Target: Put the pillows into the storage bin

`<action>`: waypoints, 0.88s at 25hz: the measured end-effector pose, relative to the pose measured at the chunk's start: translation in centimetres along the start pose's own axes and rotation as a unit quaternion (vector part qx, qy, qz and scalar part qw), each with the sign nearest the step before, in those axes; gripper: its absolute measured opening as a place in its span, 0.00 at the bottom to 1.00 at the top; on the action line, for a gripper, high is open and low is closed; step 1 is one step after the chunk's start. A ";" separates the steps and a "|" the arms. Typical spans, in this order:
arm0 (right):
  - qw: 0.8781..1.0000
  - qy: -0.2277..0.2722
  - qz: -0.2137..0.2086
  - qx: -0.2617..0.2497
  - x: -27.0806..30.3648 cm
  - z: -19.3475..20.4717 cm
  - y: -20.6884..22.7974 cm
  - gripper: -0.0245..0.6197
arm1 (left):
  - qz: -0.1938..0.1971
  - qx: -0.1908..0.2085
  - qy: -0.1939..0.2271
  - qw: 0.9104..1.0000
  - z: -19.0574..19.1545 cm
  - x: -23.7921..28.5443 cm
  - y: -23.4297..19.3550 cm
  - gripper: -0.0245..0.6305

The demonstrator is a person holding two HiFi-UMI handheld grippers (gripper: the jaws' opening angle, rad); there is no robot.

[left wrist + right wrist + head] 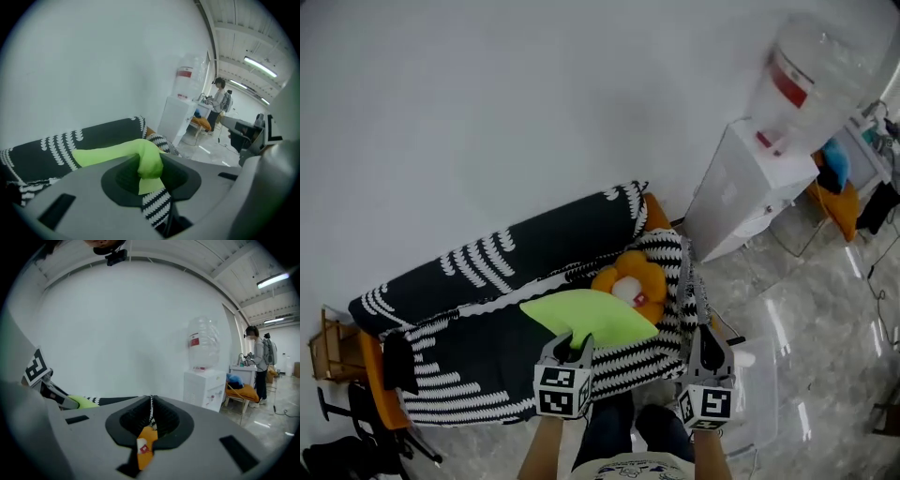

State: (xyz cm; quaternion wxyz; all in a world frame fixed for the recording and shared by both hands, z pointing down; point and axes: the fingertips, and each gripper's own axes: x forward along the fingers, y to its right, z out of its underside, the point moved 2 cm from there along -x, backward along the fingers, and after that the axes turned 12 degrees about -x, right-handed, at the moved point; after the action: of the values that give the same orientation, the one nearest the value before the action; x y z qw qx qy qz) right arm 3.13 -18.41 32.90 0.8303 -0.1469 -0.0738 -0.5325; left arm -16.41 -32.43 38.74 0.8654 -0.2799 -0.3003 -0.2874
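Straight ahead the sofa [469,319] runs along the wall [487,112], so I get no passage behind it. A water dispenser [741,187] stands just beside its right end. In front of that, the shiny floor [825,300] lies open to my right, though what looks like a clear bin [769,375] sits near my feet. A wooden stool [328,347] and dark clutter [356,441] crowd the sofa's left end.

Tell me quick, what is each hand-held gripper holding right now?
Left hand-held gripper: closed on the green pillow, striped fabric too.
Right hand-held gripper: closed on the orange pillow edge and striped fabric.
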 end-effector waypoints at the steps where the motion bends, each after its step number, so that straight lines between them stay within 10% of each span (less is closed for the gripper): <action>1: 1.000 0.002 0.009 0.002 -1.2 0.1 1.4 0.08 | 0.012 -0.005 0.006 1.000 -0.2 -0.6 1.7 0.20; 12: 0.990 0.015 0.139 0.028 -16.2 3.2 17.2 0.08 | 0.141 0.103 0.023 0.984 0.9 -3.3 24.8 0.20; 22: 0.956 -0.016 0.285 0.071 -30.8 10.3 29.4 0.08 | 0.274 0.181 -0.051 0.943 9.0 -1.1 44.2 0.20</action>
State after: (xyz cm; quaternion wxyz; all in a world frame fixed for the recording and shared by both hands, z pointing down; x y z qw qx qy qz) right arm 17.13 22.90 29.21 0.9546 -0.1109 -0.0797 -0.2648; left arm 9.10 3.79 30.17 0.9303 -0.2044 -0.3026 0.0344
